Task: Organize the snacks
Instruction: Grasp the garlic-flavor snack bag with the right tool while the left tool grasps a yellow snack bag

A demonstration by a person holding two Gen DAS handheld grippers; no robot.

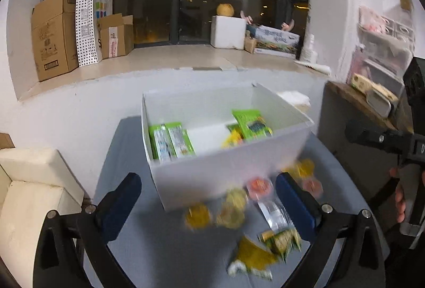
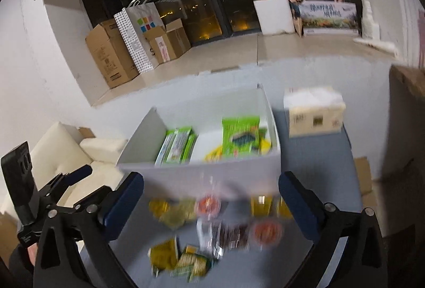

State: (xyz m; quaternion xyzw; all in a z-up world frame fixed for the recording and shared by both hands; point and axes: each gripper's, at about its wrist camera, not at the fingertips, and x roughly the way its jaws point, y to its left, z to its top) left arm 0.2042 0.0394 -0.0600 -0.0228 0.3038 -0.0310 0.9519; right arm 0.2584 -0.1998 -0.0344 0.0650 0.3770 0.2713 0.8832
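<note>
A white box (image 1: pixel 220 176) stands on a grey table (image 1: pixel 159 248); it also shows in the right wrist view (image 2: pixel 202 176). Inside it lie green snack bars (image 1: pixel 171 141) at the left and a green seaweed pack (image 1: pixel 251 123) at the right. In front of the box lie loose snacks: yellow jelly cups (image 1: pixel 198 216), orange jelly cups (image 1: pixel 259 187), a clear packet (image 1: pixel 273 213) and yellow-green packets (image 1: pixel 265 248). My left gripper (image 1: pixel 209 197) is open and empty above these snacks. My right gripper (image 2: pixel 211 200) is open and empty above the same pile (image 2: pixel 212 229).
A tissue pack (image 2: pixel 314 112) sits right of the box. A cream sofa (image 1: pixel 32 187) stands at the left. Cardboard boxes (image 1: pixel 53 35) and a dotted paper bag (image 1: pixel 86 24) stand on the window ledge. A wooden shelf (image 1: pixel 366 99) with storage bins is at the right.
</note>
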